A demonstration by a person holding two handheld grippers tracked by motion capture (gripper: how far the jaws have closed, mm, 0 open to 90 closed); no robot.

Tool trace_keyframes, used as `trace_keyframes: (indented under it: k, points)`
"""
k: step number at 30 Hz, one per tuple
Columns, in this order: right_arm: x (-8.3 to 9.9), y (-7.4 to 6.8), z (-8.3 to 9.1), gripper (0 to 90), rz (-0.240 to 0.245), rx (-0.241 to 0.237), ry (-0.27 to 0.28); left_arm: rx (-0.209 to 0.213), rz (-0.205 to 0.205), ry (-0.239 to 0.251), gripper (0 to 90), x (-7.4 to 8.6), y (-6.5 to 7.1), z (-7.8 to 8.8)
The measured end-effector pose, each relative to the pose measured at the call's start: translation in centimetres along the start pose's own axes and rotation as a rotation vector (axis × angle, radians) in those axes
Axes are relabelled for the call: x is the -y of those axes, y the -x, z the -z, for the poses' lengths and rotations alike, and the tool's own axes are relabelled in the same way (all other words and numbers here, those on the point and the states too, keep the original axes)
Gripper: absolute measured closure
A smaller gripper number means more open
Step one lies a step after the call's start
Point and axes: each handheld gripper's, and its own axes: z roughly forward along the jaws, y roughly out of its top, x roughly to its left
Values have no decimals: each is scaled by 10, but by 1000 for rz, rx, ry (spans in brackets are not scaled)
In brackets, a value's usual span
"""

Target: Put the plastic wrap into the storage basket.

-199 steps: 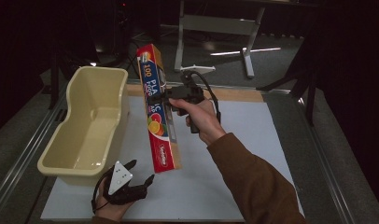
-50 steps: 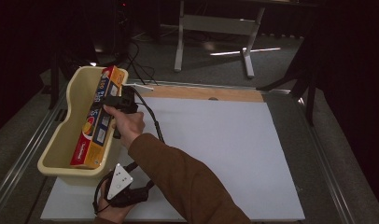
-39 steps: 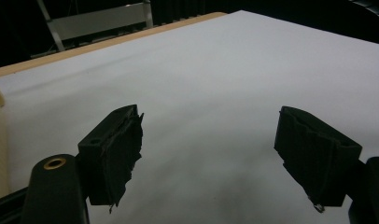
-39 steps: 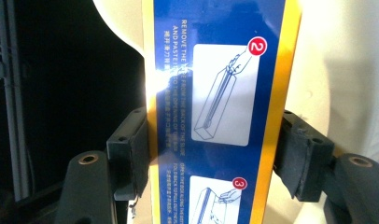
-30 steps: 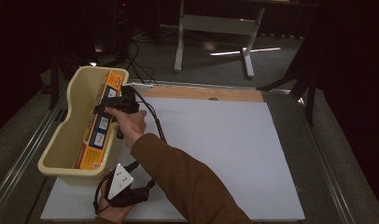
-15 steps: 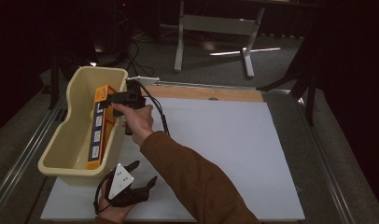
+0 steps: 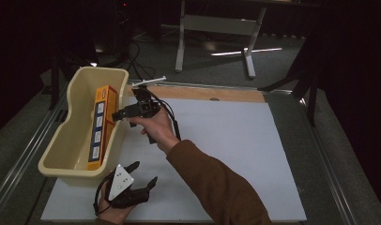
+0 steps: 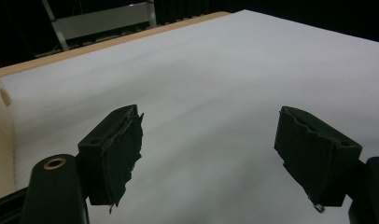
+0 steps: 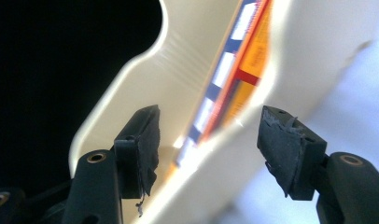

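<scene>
Right gripper released, jaws apart and empty; box lies beyond them in tub. Left gripper released, empty.

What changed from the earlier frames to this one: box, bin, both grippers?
The long orange box went from the white table mat into the cream bin, carried by the right gripper. That gripper has let go: nothing sits between its jaws, which stand apart after just closing partway, and it has drawn back over the bin's rim. The left gripper stayed open, resting near the mat's front edge. The bin kept its place.
</scene>
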Motion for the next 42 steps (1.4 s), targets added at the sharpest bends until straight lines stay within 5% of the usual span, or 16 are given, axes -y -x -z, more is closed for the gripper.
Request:
trace_keyframes:
  k: [8,13,19,27,42]
  points:
    - [34,-1,31,338,325,160,1,-5,-3,0,227,-1,0,0]
    - [63,6,50,300,422,237,-3,-6,2,-4,227,-1,0,0]
    - [94,29,74,299,463,340,28,-7,-2,-12,227,-1,0,-1]
    - [139,62,103,294,523,394,58,-29,19,-33,229,0,-3,-4]
    - [226,114,170,278,480,452,185,-47,32,-44,228,1,-7,-4]
